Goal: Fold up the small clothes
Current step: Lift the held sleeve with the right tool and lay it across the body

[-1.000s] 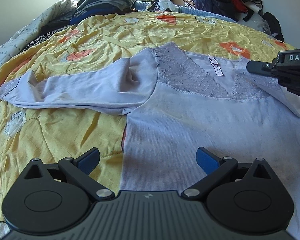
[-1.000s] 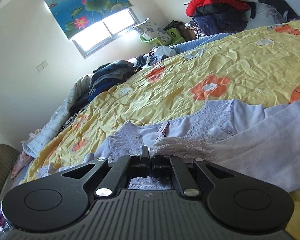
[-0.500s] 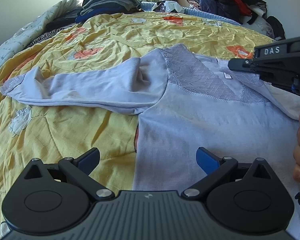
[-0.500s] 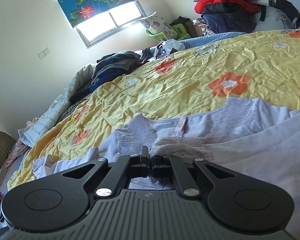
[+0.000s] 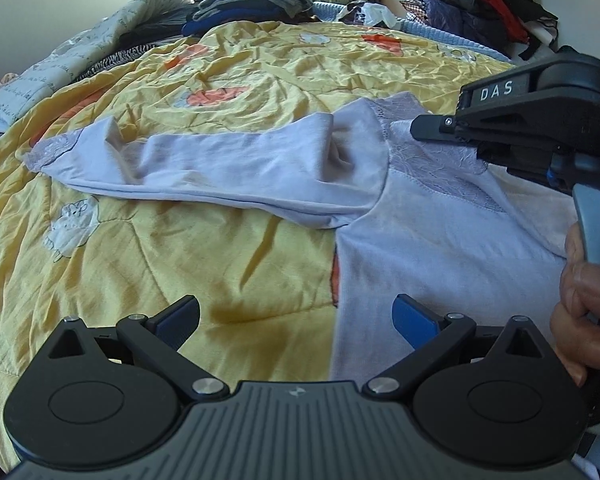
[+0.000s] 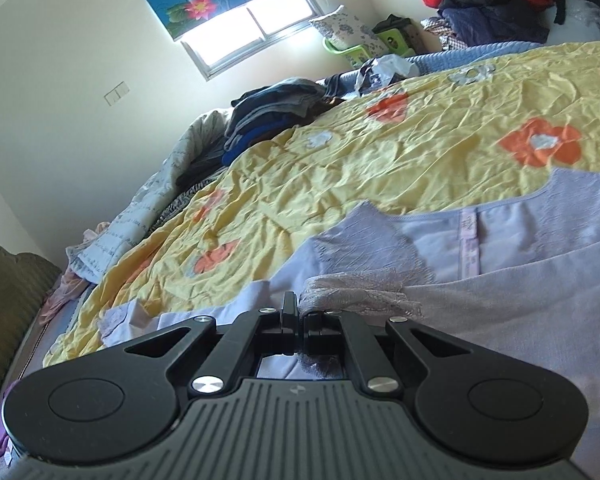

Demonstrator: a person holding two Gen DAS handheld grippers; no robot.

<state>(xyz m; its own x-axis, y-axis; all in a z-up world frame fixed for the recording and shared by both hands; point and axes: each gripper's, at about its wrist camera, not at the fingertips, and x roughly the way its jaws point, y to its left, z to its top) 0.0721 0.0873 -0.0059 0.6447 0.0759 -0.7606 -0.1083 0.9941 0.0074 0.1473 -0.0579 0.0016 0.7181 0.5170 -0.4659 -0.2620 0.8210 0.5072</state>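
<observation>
lavender top (image 5: pixel 440 240) | long-sleeved, lace yoke | flat on yellow quilt | one sleeve (image 5: pixel 204 164) stretched sideways, lace cuff

lavender top (image 5: pixel 440 240) cut off right, label (image 6: pixel 470 244) text unreadable

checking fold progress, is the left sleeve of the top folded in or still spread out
Spread out. The left sleeve lies stretched sideways across the yellow quilt, off the top's body, its lace cuff far out.
</observation>
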